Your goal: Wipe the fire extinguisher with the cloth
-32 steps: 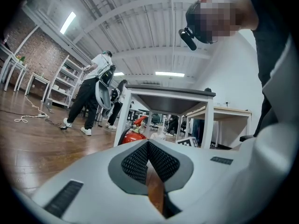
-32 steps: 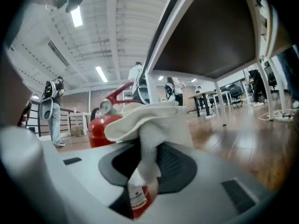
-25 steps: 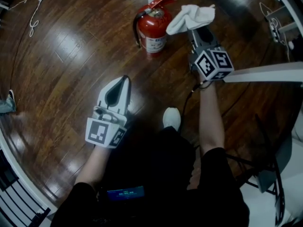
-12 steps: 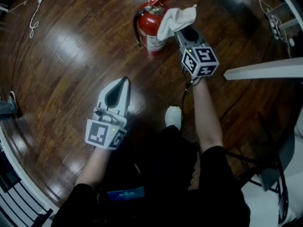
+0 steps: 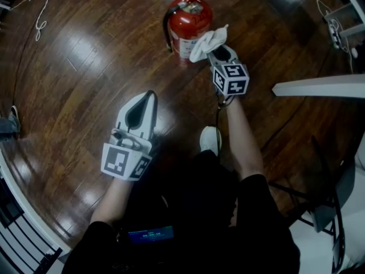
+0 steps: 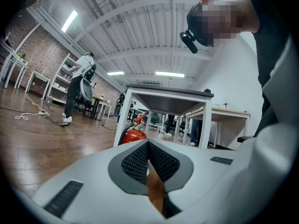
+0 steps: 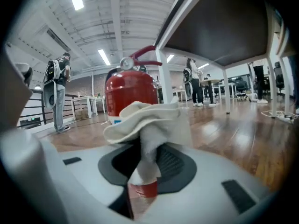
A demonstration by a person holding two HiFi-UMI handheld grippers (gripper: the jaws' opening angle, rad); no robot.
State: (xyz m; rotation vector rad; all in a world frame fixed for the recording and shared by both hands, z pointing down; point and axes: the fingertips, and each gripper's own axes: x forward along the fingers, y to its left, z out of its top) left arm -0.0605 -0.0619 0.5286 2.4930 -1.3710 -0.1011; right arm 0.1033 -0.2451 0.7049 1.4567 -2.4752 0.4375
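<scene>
Reaches forward and down with the right arm, forearm bare and nearly straight; clamps the right claw (image 5: 213, 50) tight on the cloth (image 5: 208, 40), white, bunched, spilling over the jaw tips; sets that cloth at the right side of the fire extinguisher (image 5: 188, 23), seemingly touching its red body. Stands the extinguisher upright on the wooden floor (image 5: 85, 67), just in front of a white desk (image 6: 168, 92), one desk leg rising right behind it. Holds the left claw (image 5: 150, 96) low and close to the body, well apart from the extinguisher; points its tips that way, jaws closed together on nothing. Plants a white shoe (image 5: 209, 140) between the two arms; leaves a white cable (image 5: 41, 16) lying far off at the upper left; shows people (image 6: 79, 90) standing in the distance in both claw views.
</scene>
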